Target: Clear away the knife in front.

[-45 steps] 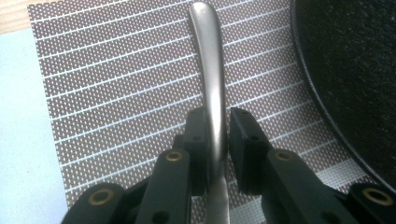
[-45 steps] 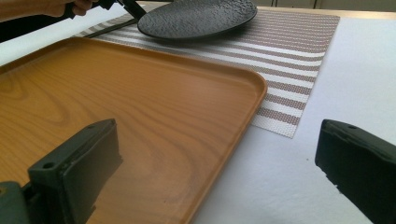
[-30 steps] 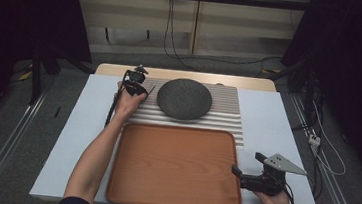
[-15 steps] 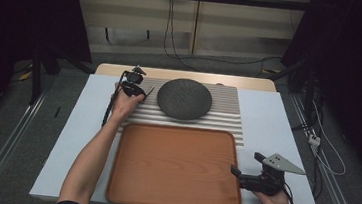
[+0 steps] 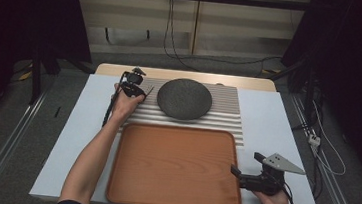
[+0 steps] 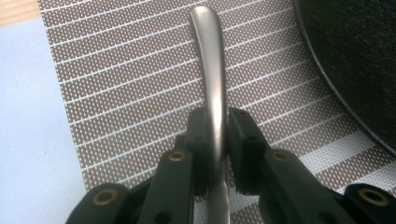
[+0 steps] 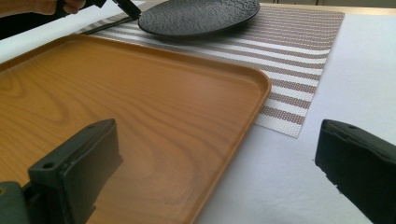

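Can't make out any brand or writing on anything here, so on to the hands; the left gripper point(image 6: 215, 140) has its jaws clamped on a slim metal handle point(image 6: 211, 70), some piece of cutlery, though the business end is hidden so I can't tell if it's a spoon or fork; the handle arches forward over the striped placemat point(image 6: 126, 88), just left of the dark round plate point(image 6: 355, 60). From the high view the left gripper point(image 5: 134, 83) sits at the mat's far left corner, forearm stretched well forward along the left edge of the wooden tray point(image 5: 175, 167), wrist roughly level.

The right gripper point(image 5: 235, 171) is parked low at the near right, hand tucked back by the table edge, pointing in toward the tray's right rim; in the right gripper view its jaws stand wide apart with nothing between them, one over the tray point(image 7: 140, 107) and the other over bare white table point(image 7: 299, 158).

Room-wise: the tray is empty; the plate point(image 5: 184, 98) sits in the middle of the mat point(image 5: 223, 113), just beyond the tray's far rim; wide bare strips of table point(image 5: 277, 121) on both sides.
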Tool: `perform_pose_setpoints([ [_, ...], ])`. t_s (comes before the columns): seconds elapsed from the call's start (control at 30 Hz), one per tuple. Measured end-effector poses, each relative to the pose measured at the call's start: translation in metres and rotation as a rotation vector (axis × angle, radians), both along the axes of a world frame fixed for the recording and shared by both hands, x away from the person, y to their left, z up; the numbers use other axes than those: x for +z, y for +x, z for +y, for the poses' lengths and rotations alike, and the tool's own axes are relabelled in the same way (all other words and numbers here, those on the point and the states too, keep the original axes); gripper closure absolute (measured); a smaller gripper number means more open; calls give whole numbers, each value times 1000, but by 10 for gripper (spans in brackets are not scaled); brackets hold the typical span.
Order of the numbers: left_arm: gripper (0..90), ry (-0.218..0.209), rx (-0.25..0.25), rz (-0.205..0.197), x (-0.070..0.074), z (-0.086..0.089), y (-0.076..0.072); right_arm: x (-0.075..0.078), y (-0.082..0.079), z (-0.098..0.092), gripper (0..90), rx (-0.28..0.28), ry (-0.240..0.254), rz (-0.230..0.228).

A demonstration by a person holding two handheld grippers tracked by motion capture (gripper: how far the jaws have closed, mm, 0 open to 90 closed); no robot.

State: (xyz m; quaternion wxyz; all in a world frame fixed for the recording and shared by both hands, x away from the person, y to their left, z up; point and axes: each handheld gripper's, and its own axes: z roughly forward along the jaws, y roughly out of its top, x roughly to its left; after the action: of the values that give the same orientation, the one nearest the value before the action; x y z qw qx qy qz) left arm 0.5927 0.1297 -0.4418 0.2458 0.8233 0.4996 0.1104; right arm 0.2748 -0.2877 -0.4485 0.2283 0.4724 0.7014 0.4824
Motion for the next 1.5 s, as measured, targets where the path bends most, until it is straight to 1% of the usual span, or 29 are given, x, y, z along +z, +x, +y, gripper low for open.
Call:
perform_pose_setpoints([
  [0.03, 797, -2, 4, -1, 0, -1, 0, 0, 0, 0, 0, -1, 0, 1],
  [0.07, 797, 11, -6, -8, 0, -1, 0, 0, 0, 0, 0, -1, 0, 1],
  [0.13, 799, 12, -5, -9, 0, -1, 0, 0, 0, 0, 0, -1, 0, 1],
  [0.17, 799, 1, 3, -5, 0, -1, 0, 0, 0, 0, 0, 1, 0, -2],
  [0.23, 799, 9, -4, 2, 1, 0, 0, 0, 0, 0, 0, 0, 0, -1],
  [0.3, 799, 11, 10, -6, 1, 1, -1, 0, 0, -1, 0, -3, 0, -1],
  [0.33, 799, 14, 7, 1, 1, 3, -1, 0, 0, -1, 0, -3, 1, 0],
  [0.37, 799, 5, 8, 9, 2, 4, -1, 0, 0, -1, 0, -3, 1, 0],
  [0.4, 799, 8, 12, 4, 3, 4, -2, 0, 0, -1, 0, -3, -1, -1],
  [0.43, 799, 13, 3, 6, 4, 5, -3, 0, 0, -1, 0, -2, -1, -1],
  [0.5, 799, 0, 14, -5, 6, 5, -4, 0, 0, 0, 0, -2, -1, -2],
  [0.57, 799, -6, 5, -14, 11, 7, -7, 0, 0, 0, 0, -2, -1, -2],
  [0.6, 799, -4, 2, -23, 14, 6, -8, 0, 0, 0, 0, -1, -2, -3],
  [0.7, 799, -13, -4, -32, 20, 8, -14, 1, -1, 0, 0, -1, -3, -4],
  [0.83, 799, -18, -13, -34, 22, 12, -21, 1, -1, 0, 0, 0, -3, -2],
  [0.87, 799, -23, -16, -28, 22, 13, -22, 1, -1, 0, 0, 1, -3, -3],
  [0.9, 799, -25, -8, -31, 22, 13, -24, 1, -1, 1, 0, 1, -4, -4],
  [0.93, 799, -28, -18, -31, 23, 14, -25, 1, -1, 1, 0, 2, -3, -4],
  [1.03, 799, -39, -19, -44, 26, 14, -29, 1, 0, 1, 0, 0, -2, -3],
  [1.07, 799, -34, -29, -45, 27, 15, -31, 1, 0, 1, 0, 0, 0, -2],
  [1.13, 800, -54, -30, -51, 30, 15, -35, 0, 0, 2, 0, 0, -1, -1],
  [1.33, 799, -63, -56, -74, 41, 17, -50, 1, -1, 3, 0, -1, -3, -2],
  [1.37, 799, -73, -53, -77, 42, 17, -52, 1, -1, 2, 0, 0, -6, -4],
  [1.4, 799, -78, -47, -90, 44, 17, -54, 1, -1, 2, 0, 0, -7, -4],
  [1.47, 799, -74, -50, -95, 46, 18, -58, 1, -1, 3, 0, -1, -4, -4],
  [1.5, 799, -86, -48, -97, 47, 18, -60, 1, -1, 3, 0, -1, -5, -3],
])
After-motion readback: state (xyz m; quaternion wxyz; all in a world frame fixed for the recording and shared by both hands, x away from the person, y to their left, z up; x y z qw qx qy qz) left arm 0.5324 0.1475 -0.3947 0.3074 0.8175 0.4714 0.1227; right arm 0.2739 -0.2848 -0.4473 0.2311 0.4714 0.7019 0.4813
